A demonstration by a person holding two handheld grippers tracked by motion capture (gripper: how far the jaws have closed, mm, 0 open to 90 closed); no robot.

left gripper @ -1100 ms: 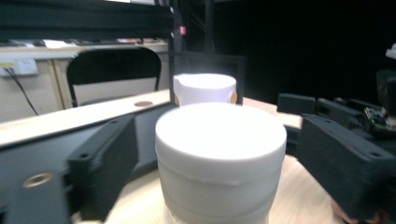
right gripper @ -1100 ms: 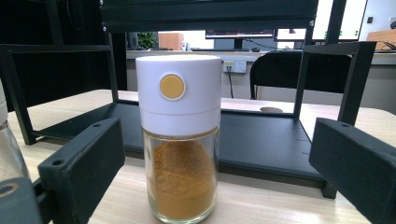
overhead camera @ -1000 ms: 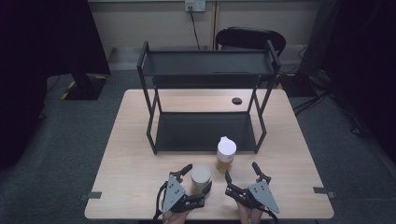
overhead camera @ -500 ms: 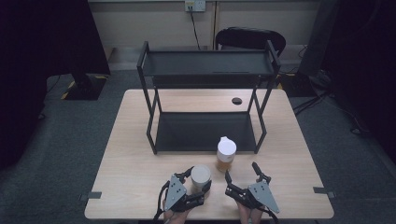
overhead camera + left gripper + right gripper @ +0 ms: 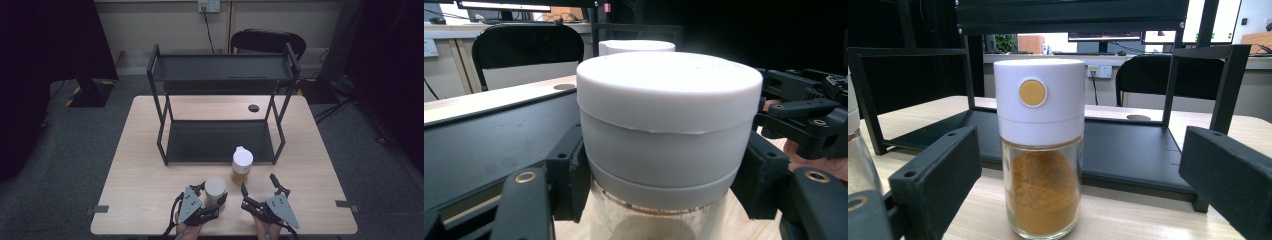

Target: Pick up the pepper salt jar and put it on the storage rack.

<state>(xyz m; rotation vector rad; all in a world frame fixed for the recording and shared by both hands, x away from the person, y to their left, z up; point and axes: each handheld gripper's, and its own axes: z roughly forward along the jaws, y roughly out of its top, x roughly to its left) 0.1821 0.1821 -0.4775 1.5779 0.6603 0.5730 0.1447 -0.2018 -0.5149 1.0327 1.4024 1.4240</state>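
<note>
White-lidded jar [image 5: 664, 145] sits squeezed between the left gripper [image 5: 212, 196] jaws now; they've just been closing and both pads press its sides, so I'd say it's ready to lift. Ahead of the right gripper [image 5: 259, 187], whose jaws stand spread with nothing in them, the spice jar [image 5: 1040, 150] waits, the black rack [image 5: 220, 140] just beyond.

Both hands sit low at the near edge of the table, side by side. The left gripper [image 5: 212, 191] has just been closing, and its jaws now pinch a jar between them. The right gripper [image 5: 259, 186] has its jaws spread wide, gripping nothing.
</note>
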